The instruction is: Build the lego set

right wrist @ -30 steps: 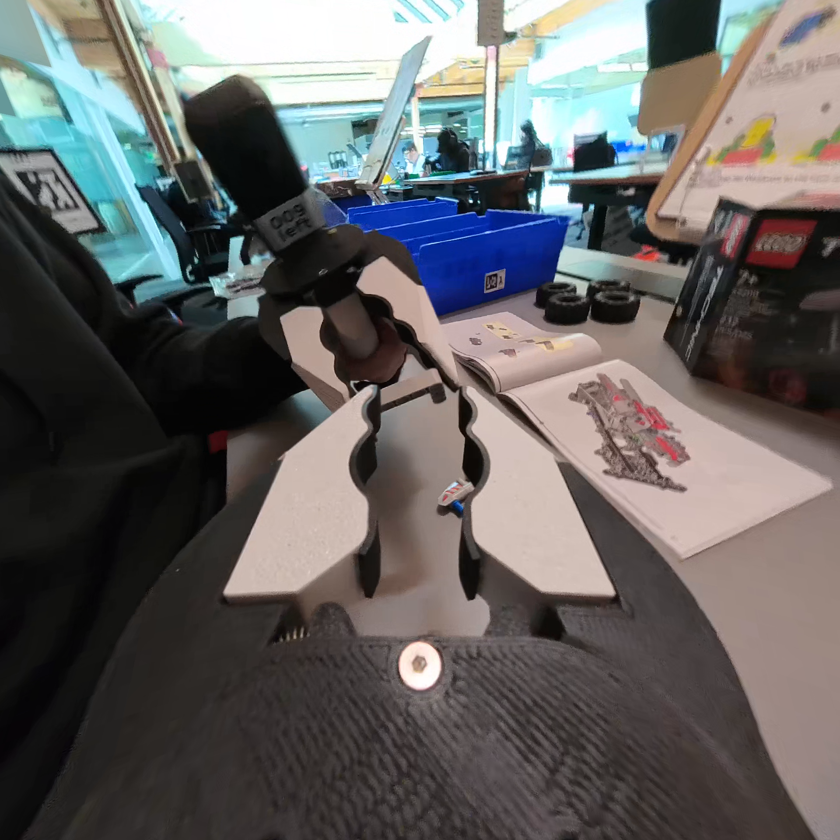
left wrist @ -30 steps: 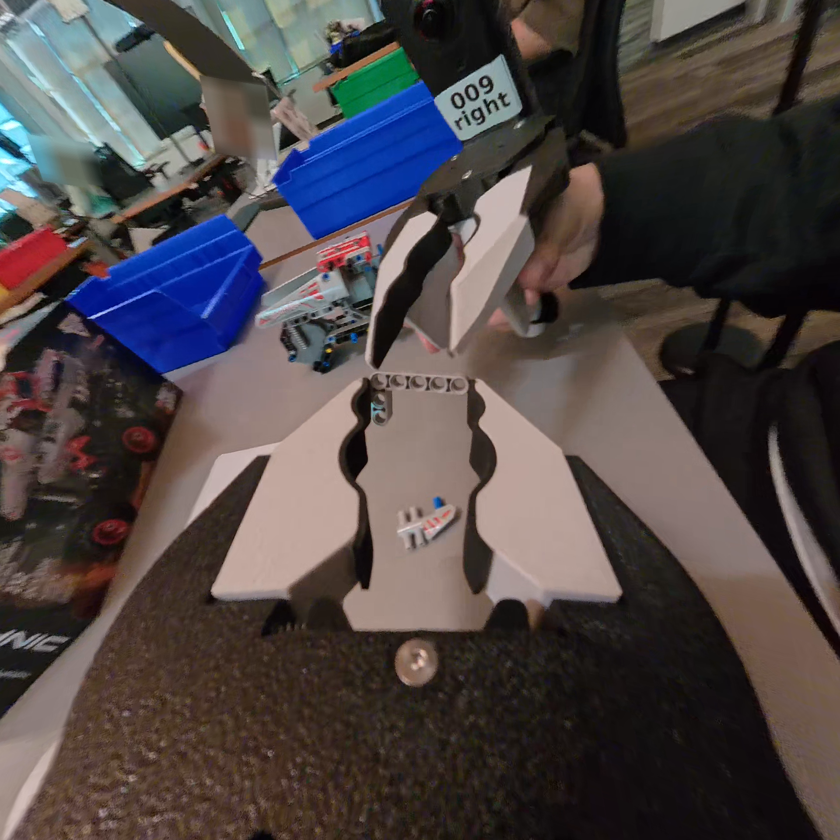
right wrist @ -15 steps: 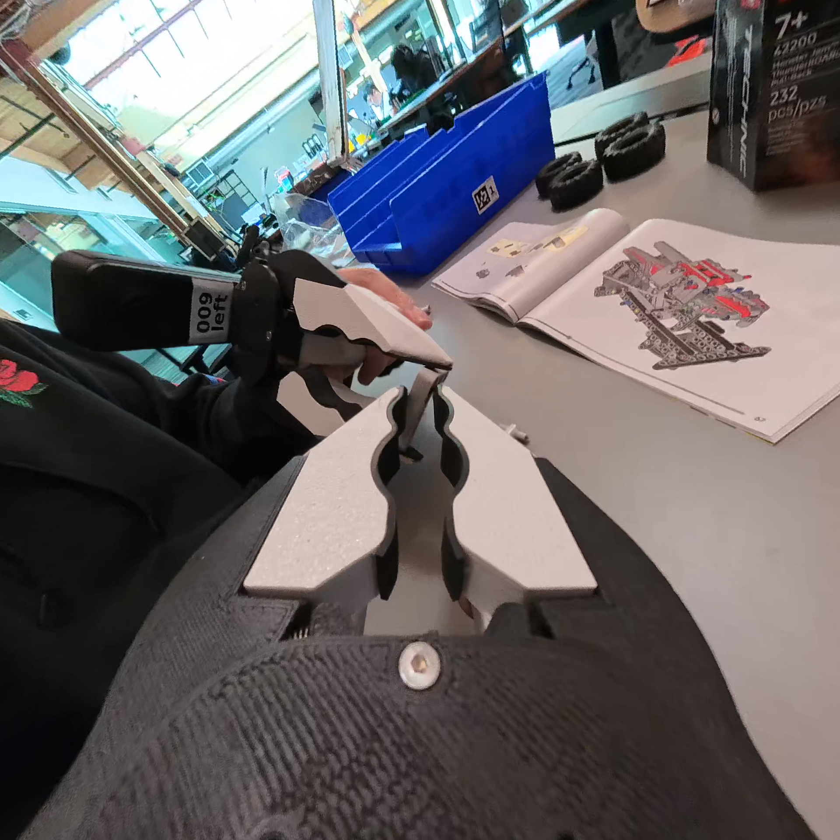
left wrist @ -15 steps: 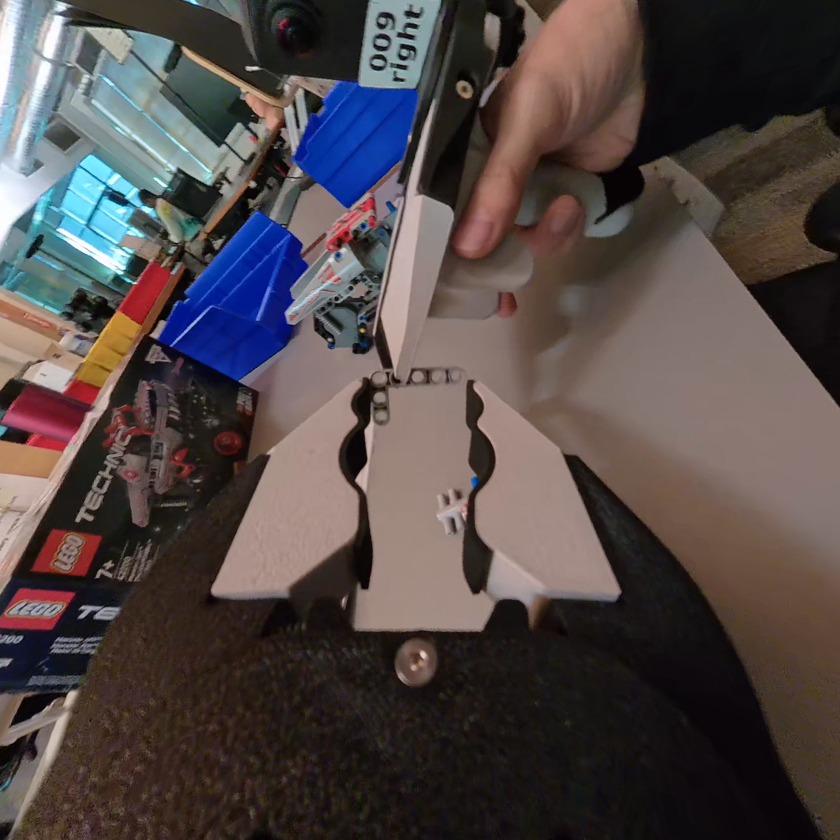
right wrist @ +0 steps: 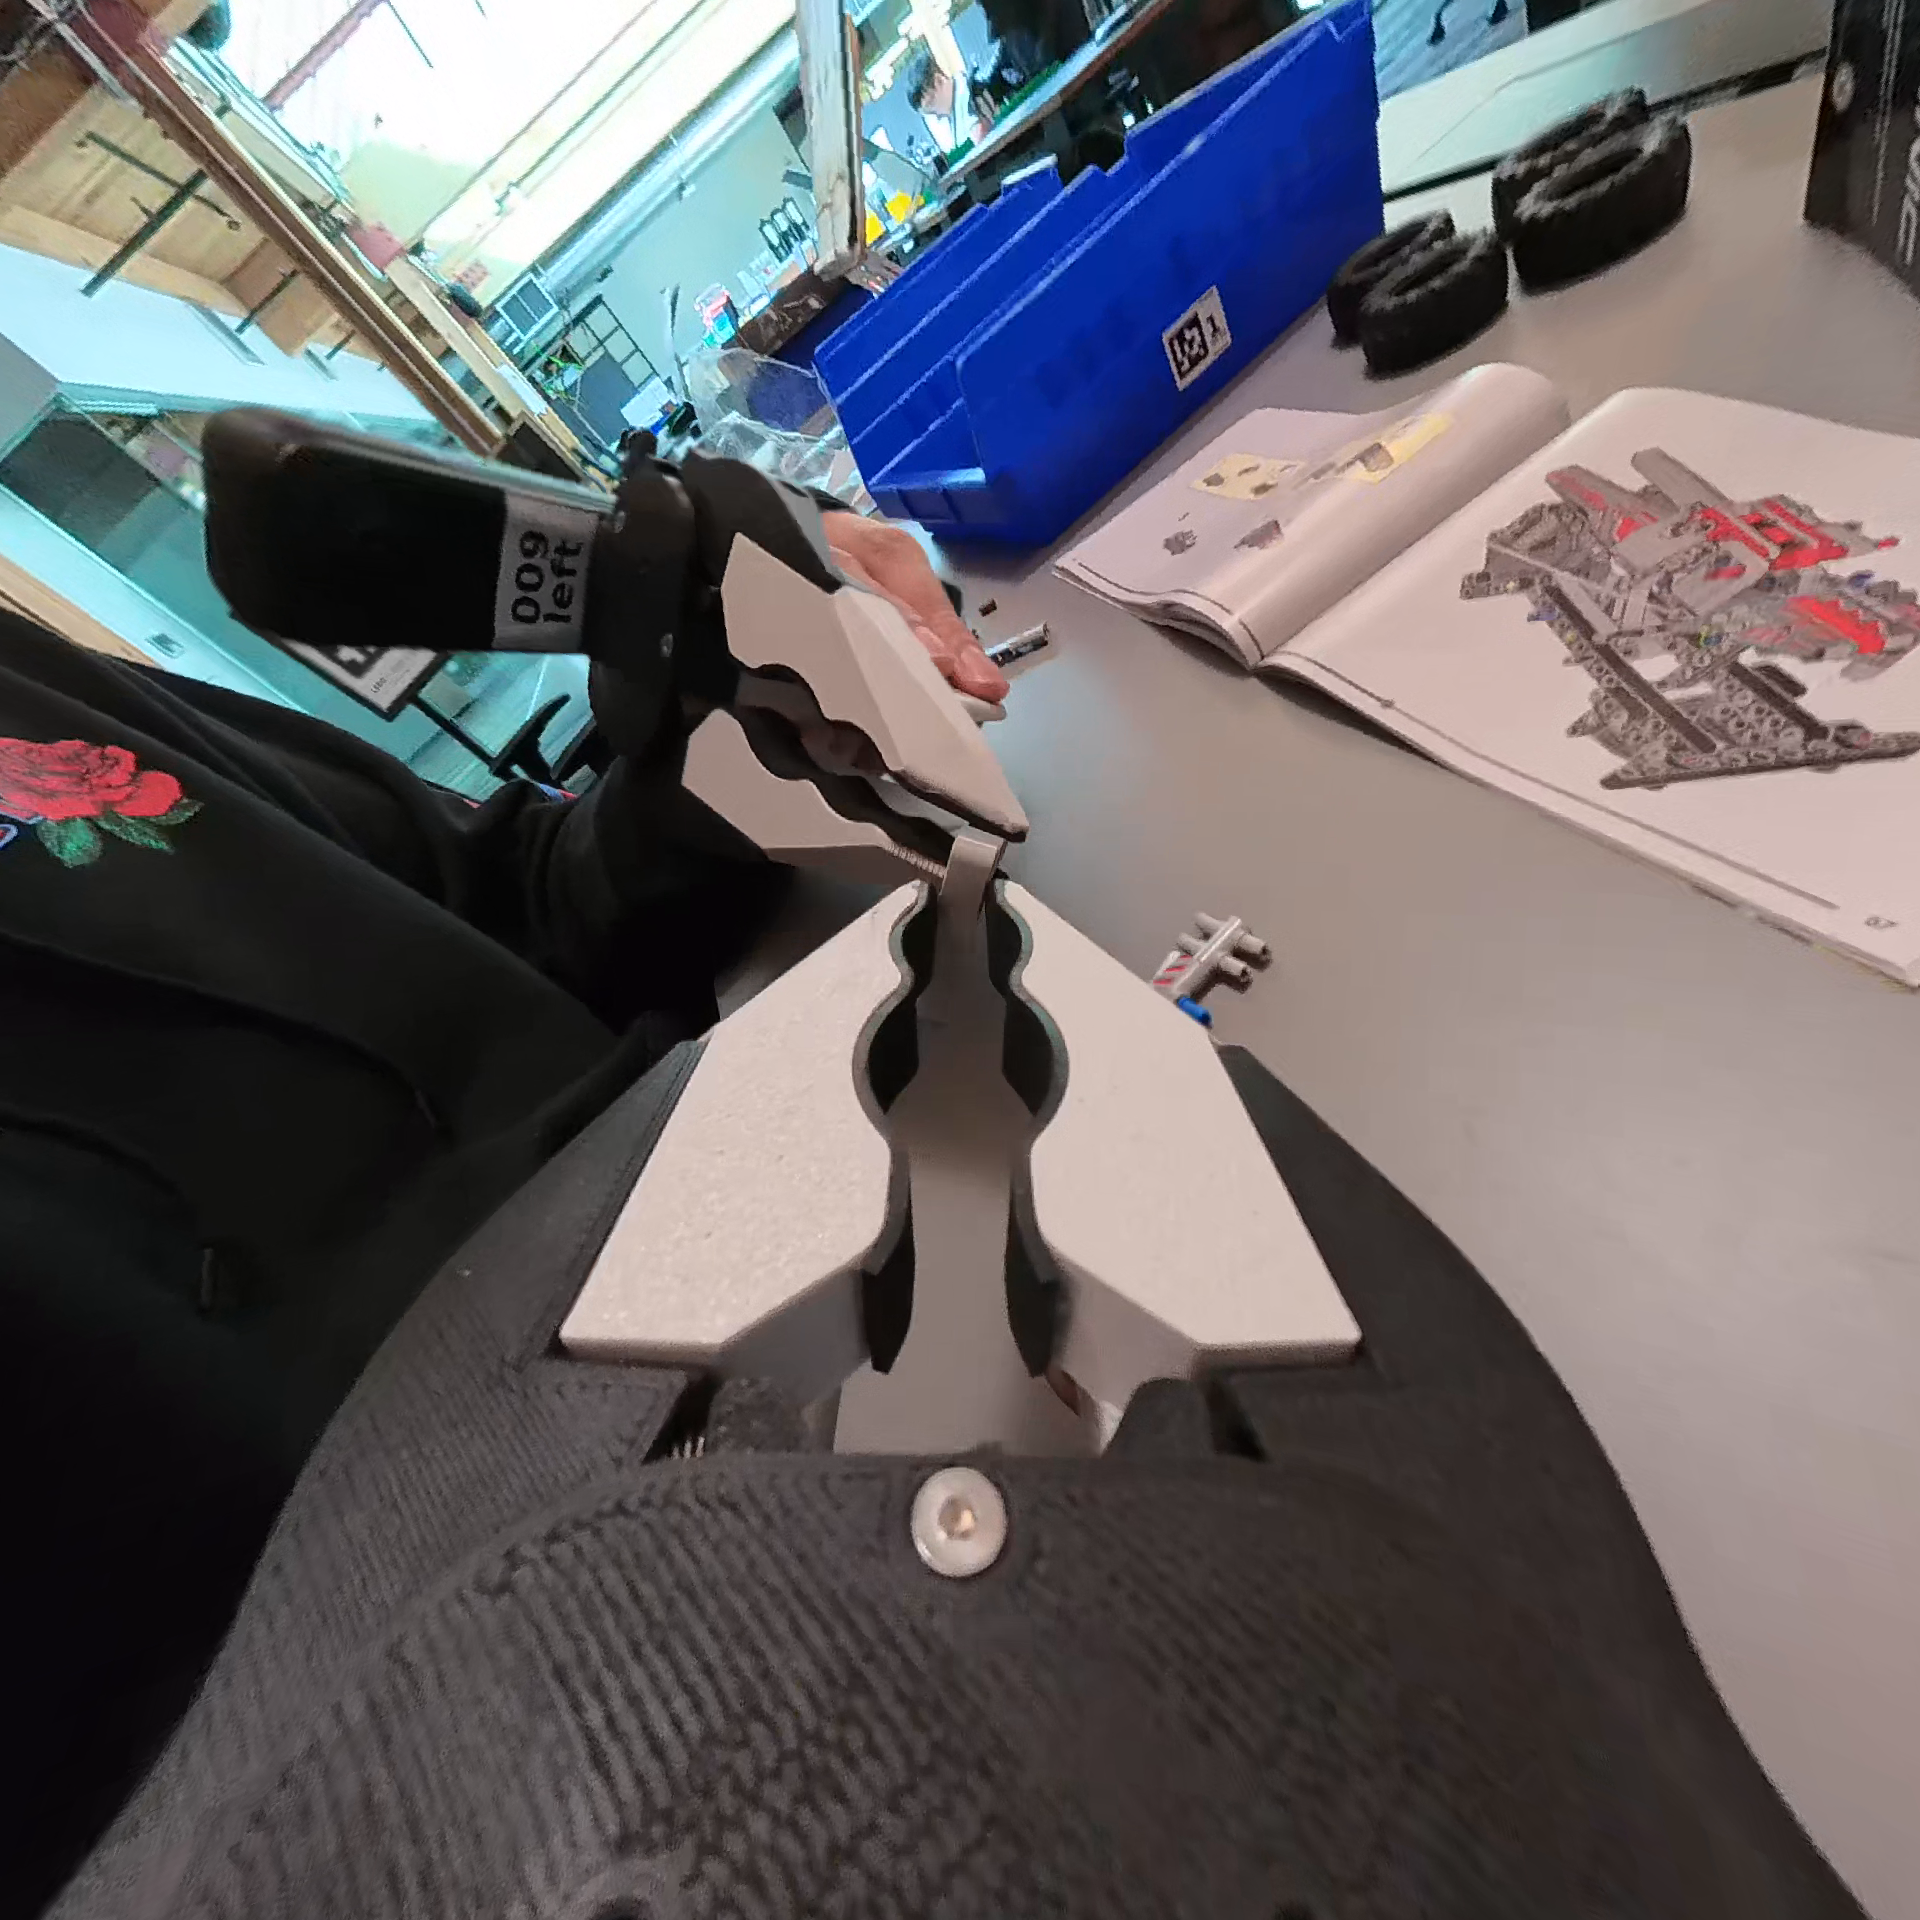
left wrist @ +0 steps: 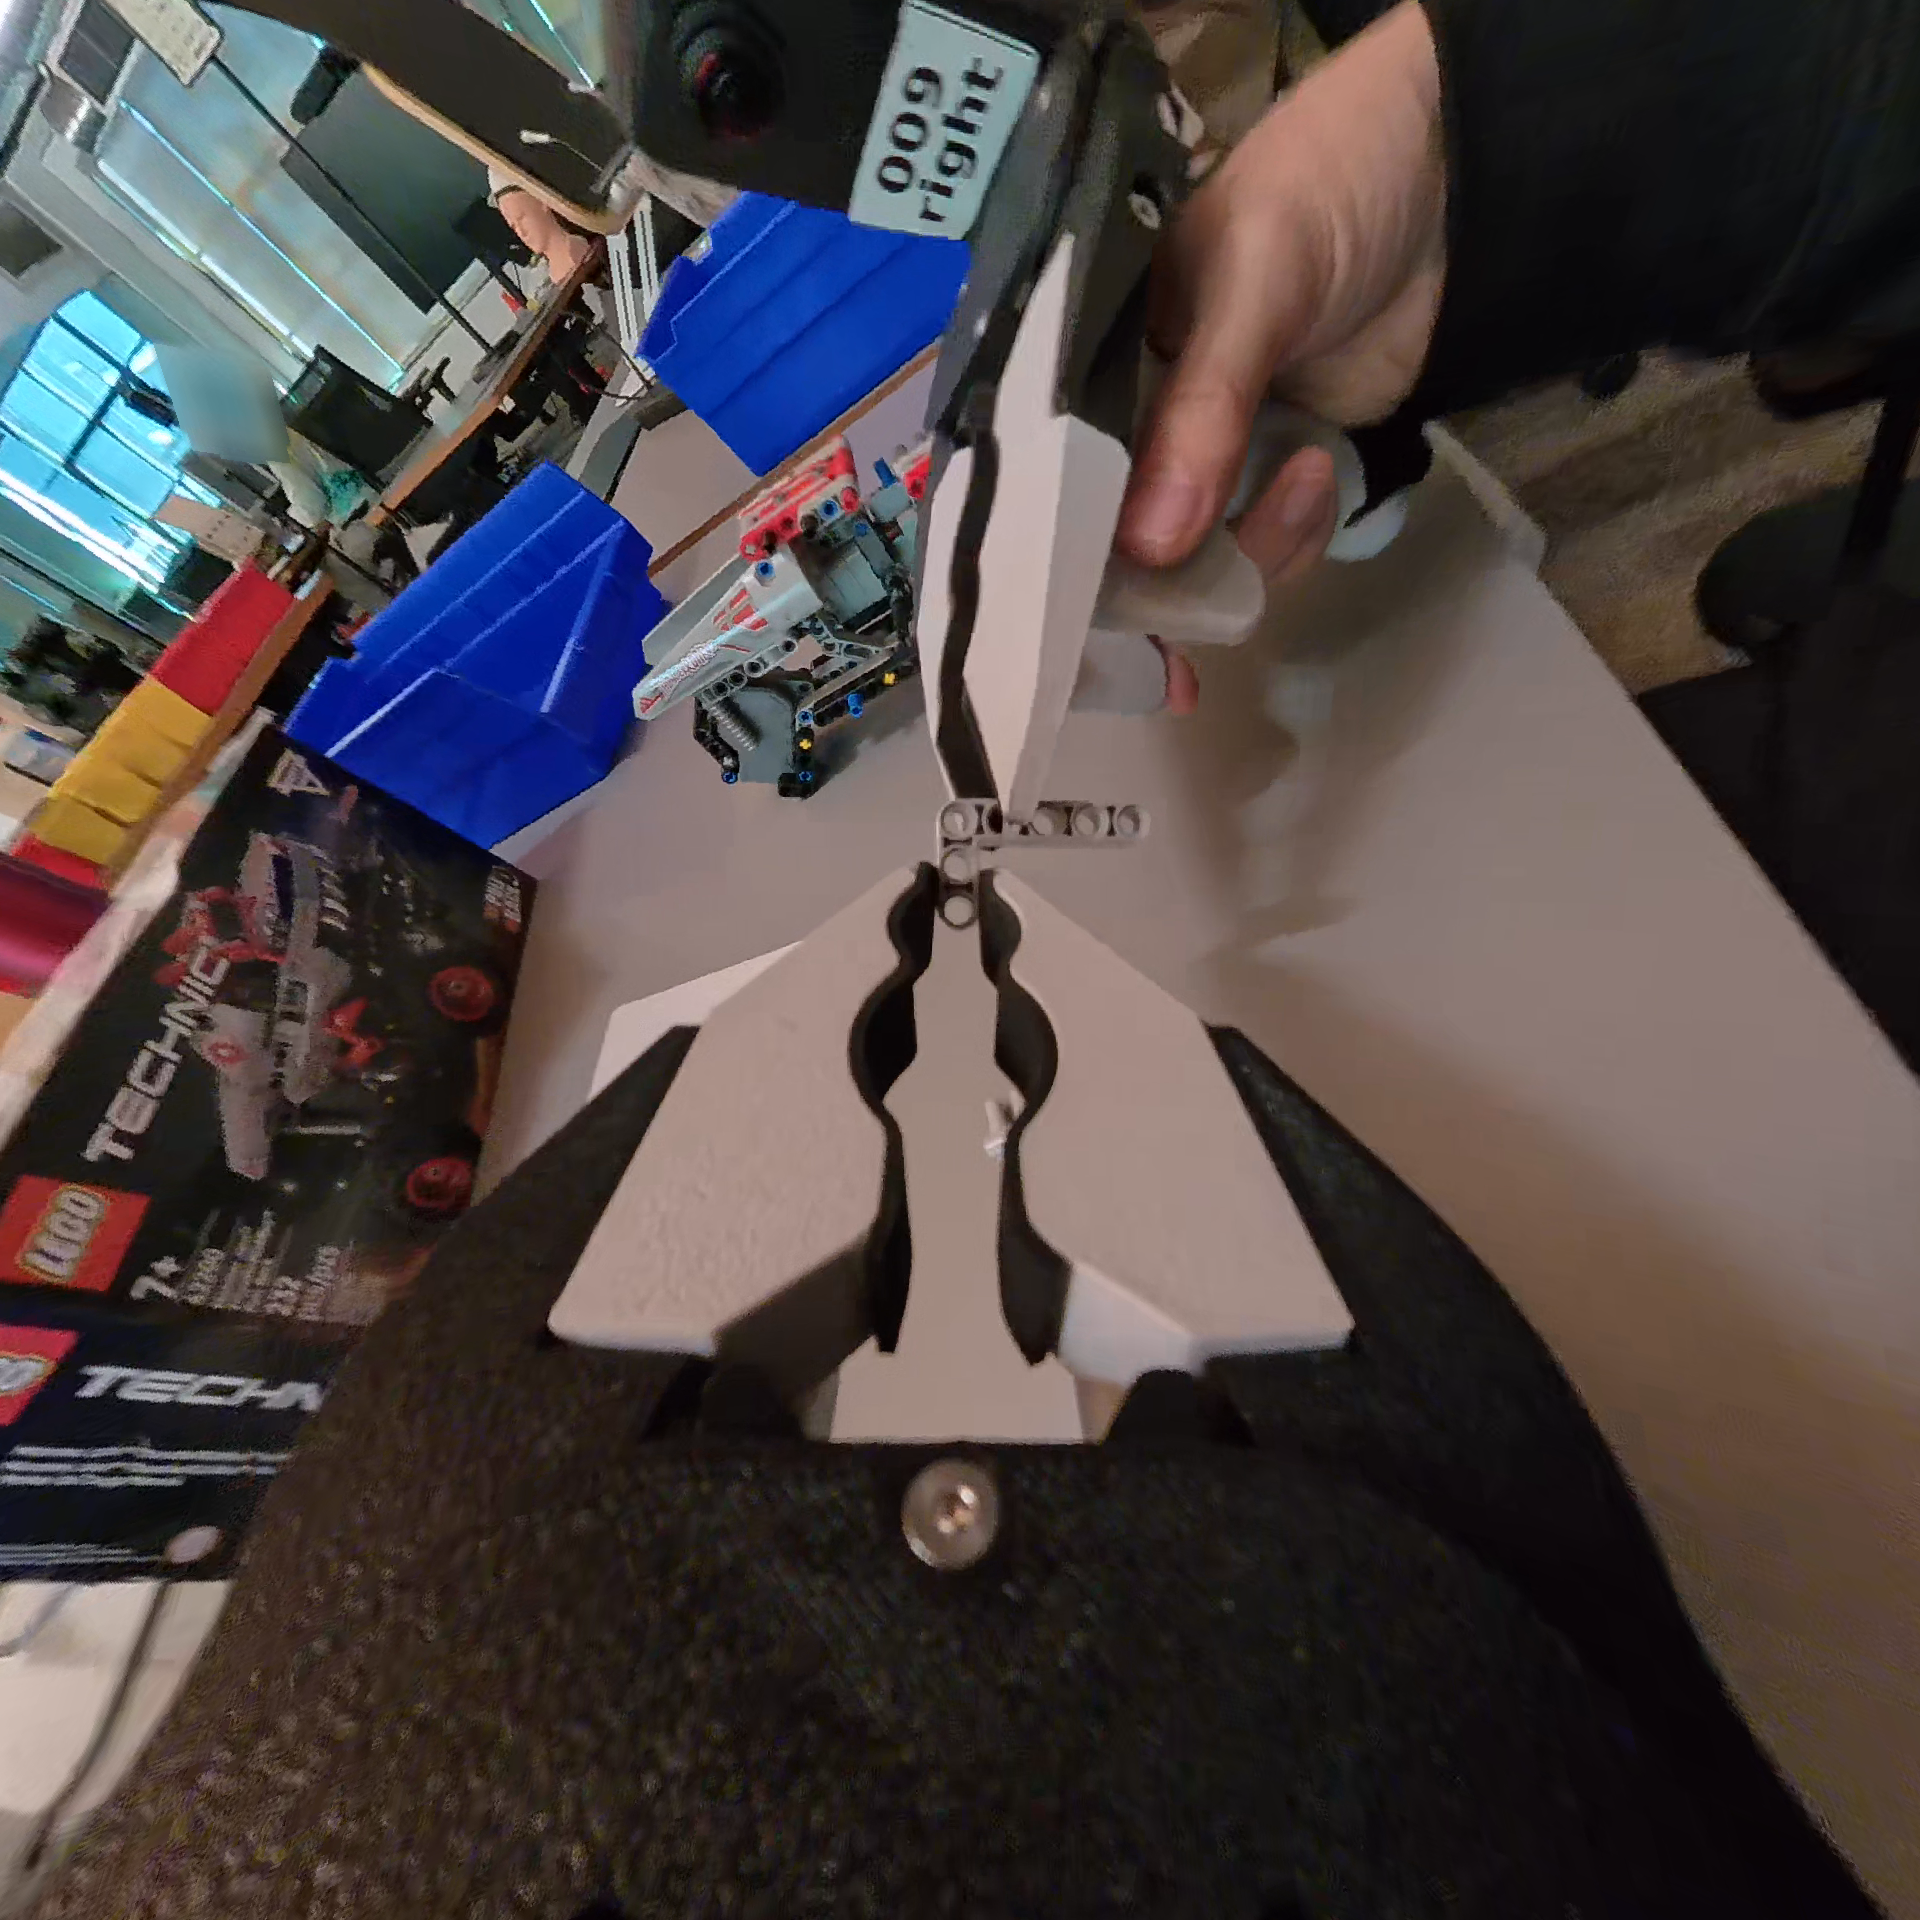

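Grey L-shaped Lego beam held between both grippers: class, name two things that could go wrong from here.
1. The grey L-shaped Lego beam is pinched only at the tips of the left gripper and right gripper; a twist might pop it free onto the grey table.
2. The small grey cross-shaped piece lies loose close by the jaws and could be knocked away.

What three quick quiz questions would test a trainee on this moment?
1. True or false: the instruction booklet lies closed.
2. What do the left gripper and the right gripper both pinch? A. a black tyre B. the grey L-shaped beam C. a red brick
3. Fill in: the bins near the half-built model are ___.
Key: 1 false; 2 B; 3 blue.
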`<state>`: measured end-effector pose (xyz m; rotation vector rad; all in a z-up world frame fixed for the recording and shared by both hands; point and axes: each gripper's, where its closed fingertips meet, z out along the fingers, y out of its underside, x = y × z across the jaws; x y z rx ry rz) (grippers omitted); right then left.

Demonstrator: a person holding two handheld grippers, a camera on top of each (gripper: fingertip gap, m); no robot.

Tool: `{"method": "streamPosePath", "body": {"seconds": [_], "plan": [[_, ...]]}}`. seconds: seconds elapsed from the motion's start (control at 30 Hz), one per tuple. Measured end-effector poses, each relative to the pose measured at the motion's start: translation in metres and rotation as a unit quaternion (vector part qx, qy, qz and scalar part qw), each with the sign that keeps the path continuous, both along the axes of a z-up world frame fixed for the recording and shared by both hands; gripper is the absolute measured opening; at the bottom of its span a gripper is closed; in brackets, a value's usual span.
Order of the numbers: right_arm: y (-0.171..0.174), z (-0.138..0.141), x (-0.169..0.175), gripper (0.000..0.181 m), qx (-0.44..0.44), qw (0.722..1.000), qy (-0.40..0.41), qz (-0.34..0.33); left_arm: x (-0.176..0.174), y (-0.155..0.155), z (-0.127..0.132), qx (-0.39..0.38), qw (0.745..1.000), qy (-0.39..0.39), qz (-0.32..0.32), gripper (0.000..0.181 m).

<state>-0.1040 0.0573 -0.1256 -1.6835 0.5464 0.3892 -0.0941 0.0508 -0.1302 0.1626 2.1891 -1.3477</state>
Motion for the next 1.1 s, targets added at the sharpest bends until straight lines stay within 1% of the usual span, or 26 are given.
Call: {"method": "streamPosePath", "body": {"seconds": [0.07, 0.1, 0.17, 0.2, 0.27, 0.33, 0.43, 0.5, 0.57, 0.7, 0.8, 0.93, 1.1], "plan": [[0.000, 0.006, 0.000, 0.009, 0.008, 0.999, -0.043, 0.001, 0.001, 0.000, 0.005, -0.033, 0.998, 0.048, 0.004, 0.005], [0.001, 0.009, 0.000, 0.012, 0.012, 0.997, -0.078, 0.001, 0.002, 0.001, 0.009, -0.053, 0.996, 0.075, 0.005, 0.005], [0.001, 0.018, -0.006, 0.029, 0.034, 0.984, -0.176, 0.012, 0.004, 0.003, 0.013, -0.086, 0.988, 0.126, 0.007, 0.005], [0.001, 0.023, -0.009, 0.039, 0.048, 0.974, -0.222, 0.006, 0.006, 0.004, 0.014, -0.097, 0.984, 0.147, 0.011, 0.005], [0.000, 0.028, -0.008, 0.053, 0.066, 0.954, -0.293, -0.014, 0.005, 0.004, 0.014, -0.112, 0.977, 0.181, 0.007, 0.005], [0.000, 0.025, -0.003, 0.060, 0.063, 0.943, -0.326, -0.030, 0.003, 0.000, 0.014, -0.124, 0.971, 0.203, 0.003, 0.005], [0.000, 0.023, -0.008, 0.076, 0.067, 0.943, -0.326, -0.014, -0.007, -0.010, 0.014, -0.126, 0.970, 0.206, -0.014, 0.005], [-0.001, 0.023, -0.015, 0.072, 0.073, 0.942, -0.328, 0.007, -0.014, -0.017, 0.012, -0.116, 0.972, 0.201, -0.030, 0.005], [-0.001, 0.022, -0.022, 0.061, 0.076, 0.942, -0.327, 0.029, -0.018, -0.020, 0.011, -0.114, 0.972, 0.202, -0.037, 0.005], [-0.001, 0.020, -0.023, 0.048, 0.073, 0.943, -0.322, 0.035, -0.018, -0.021, 0.011, -0.116, 0.973, 0.198, -0.038, 0.005], [-0.001, 0.021, -0.021, 0.047, 0.075, 0.944, -0.318, 0.032, -0.016, -0.020, 0.012, -0.119, 0.973, 0.195, -0.036, 0.005], [-0.001, 0.019, -0.019, 0.046, 0.068, 0.944, -0.321, 0.025, -0.015, -0.016, 0.017, -0.136, 0.968, 0.209, -0.040, 0.005], [-0.002, 0.020, -0.020, 0.047, 0.071, 0.944, -0.322, 0.028, -0.015, -0.015, 0.018, -0.136, 0.968, 0.208, -0.045, 0.005]]}}
